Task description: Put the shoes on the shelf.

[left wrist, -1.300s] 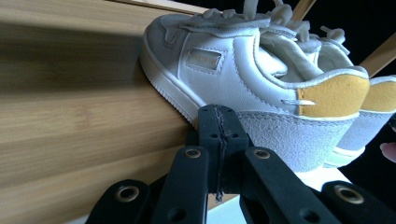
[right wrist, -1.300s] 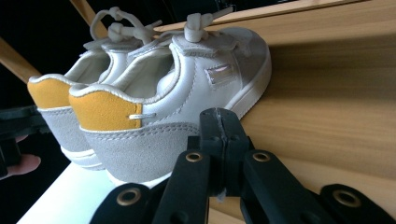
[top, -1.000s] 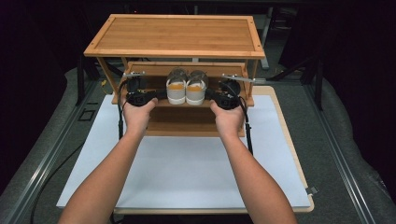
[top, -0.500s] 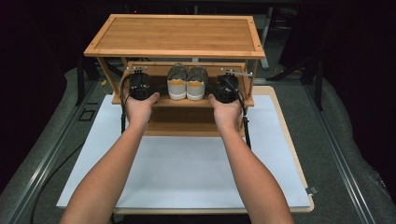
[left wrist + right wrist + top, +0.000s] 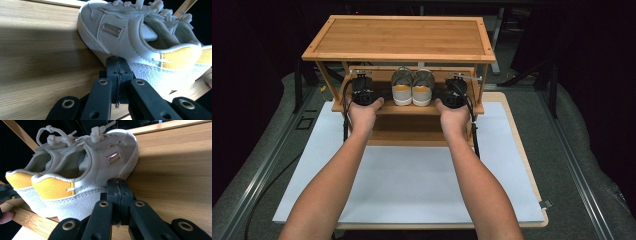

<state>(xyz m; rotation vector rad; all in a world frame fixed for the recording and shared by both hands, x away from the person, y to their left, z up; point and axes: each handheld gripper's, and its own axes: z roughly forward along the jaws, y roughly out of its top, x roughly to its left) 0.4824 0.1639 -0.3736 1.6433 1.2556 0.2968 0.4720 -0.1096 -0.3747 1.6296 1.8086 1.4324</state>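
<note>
My right gripper [image 5: 117, 185] rises from the bottom of the right gripper view with its two black jaws pressed together, nothing between them, and the tips are just at the side of the nearer shoe [image 5: 82, 182]. This shoe is pale grey-white with a yellow heel patch, white knotted laces and a small shiny tag on its side, and a second shoe [image 5: 27, 175] of the same kind stands close behind it, both on the wooden shelf [image 5: 175, 175]. At the left edge I see a fingertip [image 5: 6, 217] and a bit of black gripper [image 5: 7, 190].
</note>
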